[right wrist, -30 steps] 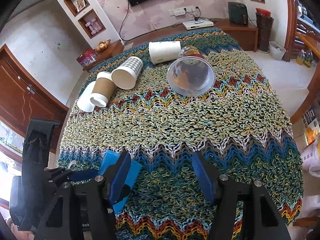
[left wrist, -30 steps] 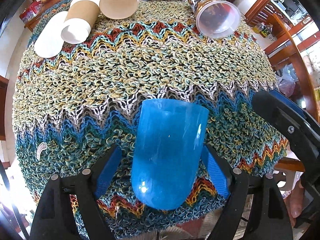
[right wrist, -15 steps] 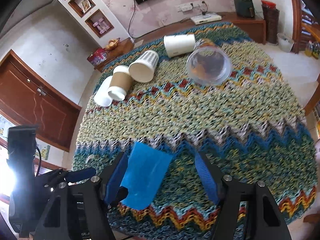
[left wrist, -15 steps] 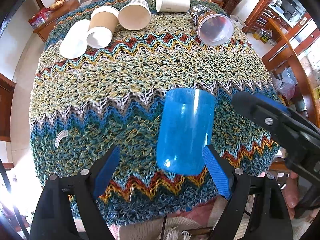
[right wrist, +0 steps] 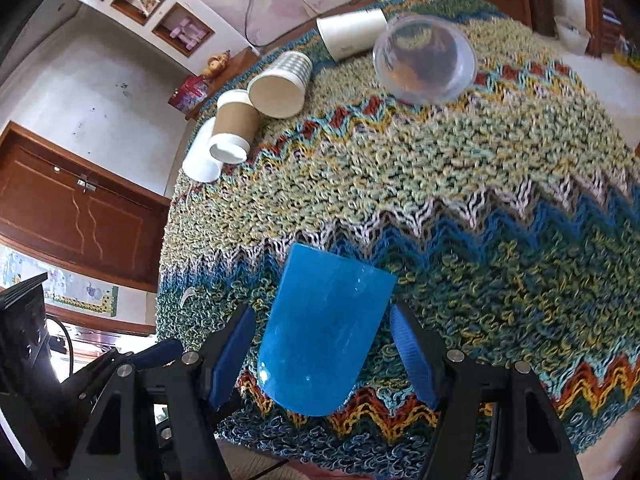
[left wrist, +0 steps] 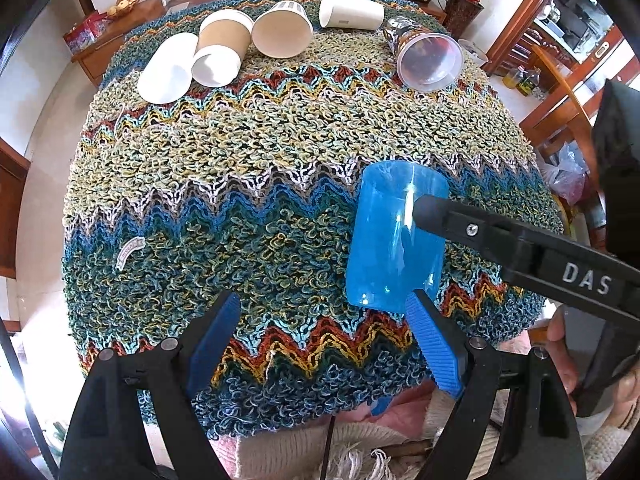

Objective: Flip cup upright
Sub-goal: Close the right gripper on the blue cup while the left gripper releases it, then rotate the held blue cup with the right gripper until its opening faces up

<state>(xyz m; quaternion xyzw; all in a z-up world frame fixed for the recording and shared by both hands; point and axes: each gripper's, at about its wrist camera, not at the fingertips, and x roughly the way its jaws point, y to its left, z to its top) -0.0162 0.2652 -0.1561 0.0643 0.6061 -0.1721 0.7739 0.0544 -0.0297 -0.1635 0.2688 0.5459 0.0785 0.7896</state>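
Observation:
A translucent blue cup (left wrist: 394,240) (right wrist: 324,332) stands on the knitted zigzag cloth (left wrist: 256,148) near the table's front edge, its closed end towards the cameras. My right gripper (right wrist: 322,354) is open, with its blue pads on either side of the cup and not touching it. In the left wrist view the right gripper's black arm crosses in front of the cup. My left gripper (left wrist: 324,342) is open and empty, drawn back at the front edge, with the cup just off its right pad.
At the far side lie several cups on their sides: a white cup (left wrist: 168,68), a brown-sleeved cup (left wrist: 220,52), a checked paper cup (left wrist: 282,30), a white cup (left wrist: 350,10) and a clear plastic cup (left wrist: 428,60). Wooden chairs (left wrist: 560,92) stand to the right.
My left gripper has let go of the blue cup and drawn back to the left. My right gripper has moved in from the right until its jaws straddle the cup.

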